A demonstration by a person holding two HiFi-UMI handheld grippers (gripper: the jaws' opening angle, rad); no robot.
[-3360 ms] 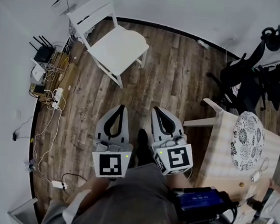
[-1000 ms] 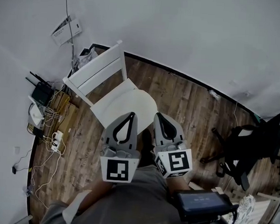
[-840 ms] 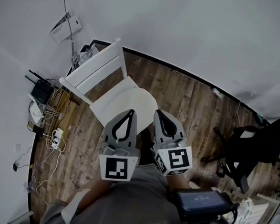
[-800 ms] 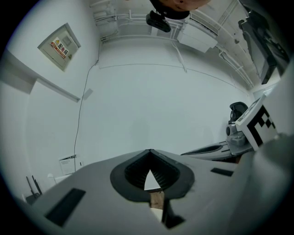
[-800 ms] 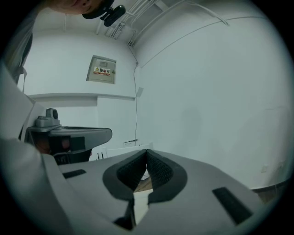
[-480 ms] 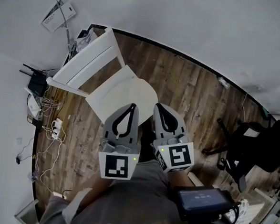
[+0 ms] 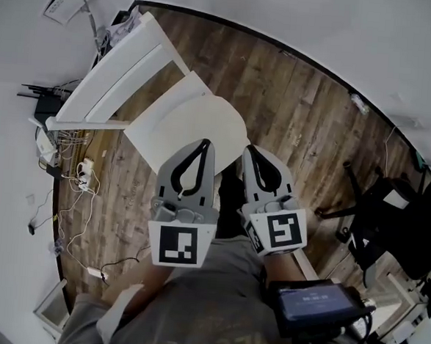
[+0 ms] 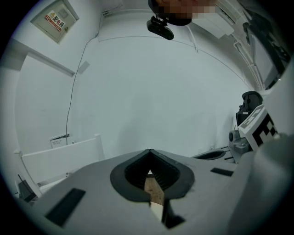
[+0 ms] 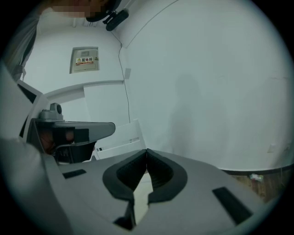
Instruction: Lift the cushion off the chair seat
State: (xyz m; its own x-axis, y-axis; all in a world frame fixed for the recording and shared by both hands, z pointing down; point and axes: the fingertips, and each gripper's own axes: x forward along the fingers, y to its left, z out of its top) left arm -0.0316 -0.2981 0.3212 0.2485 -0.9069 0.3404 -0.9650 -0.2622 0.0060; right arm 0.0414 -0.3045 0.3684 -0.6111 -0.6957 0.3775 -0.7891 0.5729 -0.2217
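Holding two tools side by side, you have the left tool (image 7: 203, 146) and the right tool (image 7: 251, 152) both pressed together, with nothing pinched between them. One white cushion (image 7: 205, 115) lies on the seat of the one white chair (image 7: 111, 87), near both tips.

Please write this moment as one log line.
left tongs: shut, empty | right tongs: shut, empty | cushion: on chair, not gripped

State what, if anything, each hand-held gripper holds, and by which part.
Nothing is held: the left hand-held gripper and the right hand-held gripper both have their jaws shut and empty.
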